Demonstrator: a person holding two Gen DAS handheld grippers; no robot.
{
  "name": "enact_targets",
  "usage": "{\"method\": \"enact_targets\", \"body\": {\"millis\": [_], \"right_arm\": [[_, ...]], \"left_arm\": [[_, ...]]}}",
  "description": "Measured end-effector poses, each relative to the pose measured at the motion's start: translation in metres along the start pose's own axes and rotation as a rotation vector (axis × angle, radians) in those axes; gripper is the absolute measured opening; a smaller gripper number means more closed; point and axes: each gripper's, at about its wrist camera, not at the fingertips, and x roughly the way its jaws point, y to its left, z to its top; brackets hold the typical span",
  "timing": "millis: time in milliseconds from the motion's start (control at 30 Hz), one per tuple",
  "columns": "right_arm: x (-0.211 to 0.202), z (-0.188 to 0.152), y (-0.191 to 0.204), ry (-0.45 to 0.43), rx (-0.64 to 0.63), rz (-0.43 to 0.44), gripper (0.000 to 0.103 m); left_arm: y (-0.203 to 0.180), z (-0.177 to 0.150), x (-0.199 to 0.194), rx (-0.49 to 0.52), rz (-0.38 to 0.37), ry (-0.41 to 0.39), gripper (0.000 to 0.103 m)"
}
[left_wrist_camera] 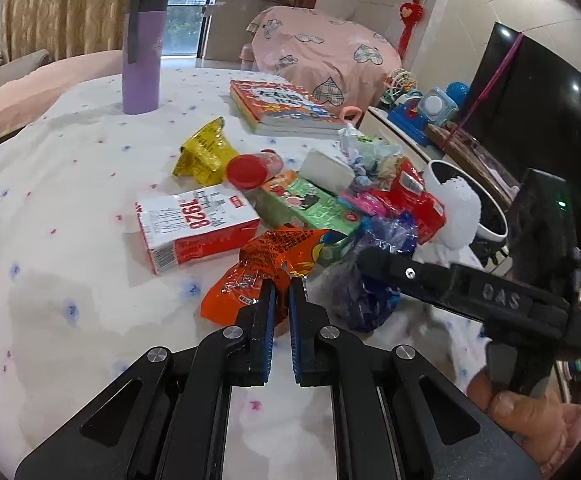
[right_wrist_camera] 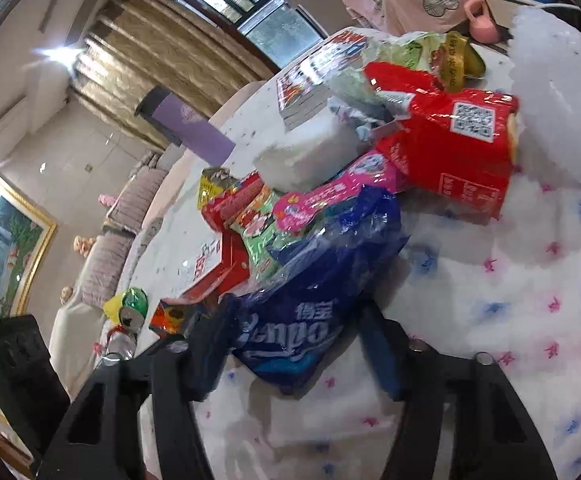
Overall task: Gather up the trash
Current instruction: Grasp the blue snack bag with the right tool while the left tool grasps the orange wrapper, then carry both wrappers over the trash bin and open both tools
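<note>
Plainly "1928" on the carton [left_wrist_camera: 196, 226], "enpo" on the blue wrapper [right_wrist_camera: 314, 300]

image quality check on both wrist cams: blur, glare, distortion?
Left wrist: sharp, even daylight, window slightly blown out, glare spots on the black TV screen, strong fisheye vignette. Right wrist: view rolled sideways, softer with mild motion blur, lamp flare upper left, specular glints on the blue plastic bag between the right tongs.
</note>
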Motion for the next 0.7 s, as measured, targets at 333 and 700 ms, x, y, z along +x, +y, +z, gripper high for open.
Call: {"method": "enact_targets", "body": {"millis": [333,700], "right_arm": [[-0.090,-0.017,0.006,-0.154,-0.123,-0.054,0.047],[-0.173,-0.011,-0.049,-0.319,-0.100,-0.242,0.047]], "left_arm": [[-0.057,0.008,-0.005,0.080,-0.126,-0.012,0.006],[-0.145,0.019,0.021,0.202,-0.258,0.029,0.006]]}}
